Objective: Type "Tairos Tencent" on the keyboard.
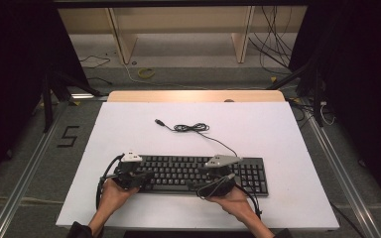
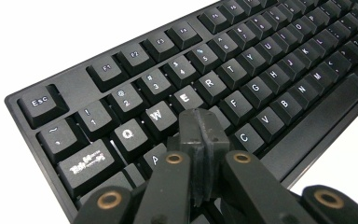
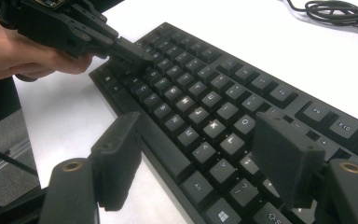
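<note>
Keyboard (image 1: 198,174) keys sit under our left gripper (image 2: 199,126), whose jaws are pressed together with nothing between them, their tips resting low in the frame on the keys near S and D. Our right gripper (image 3: 200,158) hovers with jaws spread wide over the keys at lower right of its view, gripping nothing. Farther out, the keyboard lies low and central on the white table (image 1: 278,129), its loose cable (image 1: 191,128) coiled above. We judge typing barely under way, most keys untouched.
</note>
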### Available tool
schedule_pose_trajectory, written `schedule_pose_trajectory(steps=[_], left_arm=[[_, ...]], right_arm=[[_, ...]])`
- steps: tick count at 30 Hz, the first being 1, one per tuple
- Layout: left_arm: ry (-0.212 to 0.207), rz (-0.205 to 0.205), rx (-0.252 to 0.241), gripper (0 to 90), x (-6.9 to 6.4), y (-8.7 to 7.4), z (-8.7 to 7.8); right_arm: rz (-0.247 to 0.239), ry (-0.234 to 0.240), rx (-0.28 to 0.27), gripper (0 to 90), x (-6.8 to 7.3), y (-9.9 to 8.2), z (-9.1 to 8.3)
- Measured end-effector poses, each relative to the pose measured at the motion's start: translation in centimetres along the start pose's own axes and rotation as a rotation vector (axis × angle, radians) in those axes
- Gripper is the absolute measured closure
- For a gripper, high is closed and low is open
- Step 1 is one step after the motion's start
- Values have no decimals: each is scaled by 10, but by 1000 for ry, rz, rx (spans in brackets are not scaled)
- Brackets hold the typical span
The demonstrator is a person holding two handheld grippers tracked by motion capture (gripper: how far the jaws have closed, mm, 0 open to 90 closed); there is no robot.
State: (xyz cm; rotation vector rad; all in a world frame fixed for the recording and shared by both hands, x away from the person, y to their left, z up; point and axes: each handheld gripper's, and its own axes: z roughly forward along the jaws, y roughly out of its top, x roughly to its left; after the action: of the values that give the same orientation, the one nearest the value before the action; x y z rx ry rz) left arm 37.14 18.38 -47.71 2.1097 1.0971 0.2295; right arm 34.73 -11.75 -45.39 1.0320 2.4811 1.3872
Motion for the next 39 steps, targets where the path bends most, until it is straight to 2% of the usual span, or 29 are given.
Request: schedule_pose_trajectory(steps=[2, 3, 8, 9, 13, 14, 19, 24, 25, 29, 32, 34, 39], left_arm=[[3, 3, -2, 893, 0, 0, -1], [-1, -11, -11, 892, 0, 0, -1], [-12, -16, -52, 809, 0, 0, -6], [-21, -22, -76, 789, 1, 0, -8], [-33, -39, -101, 723, 1, -1, -12], [-44, -48, -119, 670, 2, 0, -13], [-60, -76, -150, 534, 3, -1, -16], [-70, -92, -181, 436, 4, -2, -19], [-70, -92, -181, 422, 4, -2, -19], [-79, -96, -231, 370, 3, -3, -23], [-87, -100, -244, 359, 4, -3, -25], [-89, -102, -266, 352, 3, -4, -27], [-97, -99, -283, 346, 2, -5, -30]], right_arm=[[1, -2, 1, 340, 0, 0, 0], [3, -2, 0, 340, 0, 0, 0], [5, -1, 0, 340, -1, 0, 0], [4, 0, 0, 340, -1, 0, 0], [4, -1, -1, 340, 0, 0, 0], [0, 0, 0, 340, 1, 0, 0], [-1, 5, 2, 340, 2, 0, 1], [-3, 9, 4, 342, 3, 0, 3], [-3, 9, 4, 342, 3, 0, 3], [-4, 13, 10, 350, 5, -1, 3], [-8, 16, 8, 358, 6, -1, 4], [-13, 19, 12, 383, 7, -2, 6], [-15, 21, 20, 447, 10, -2, 8]])
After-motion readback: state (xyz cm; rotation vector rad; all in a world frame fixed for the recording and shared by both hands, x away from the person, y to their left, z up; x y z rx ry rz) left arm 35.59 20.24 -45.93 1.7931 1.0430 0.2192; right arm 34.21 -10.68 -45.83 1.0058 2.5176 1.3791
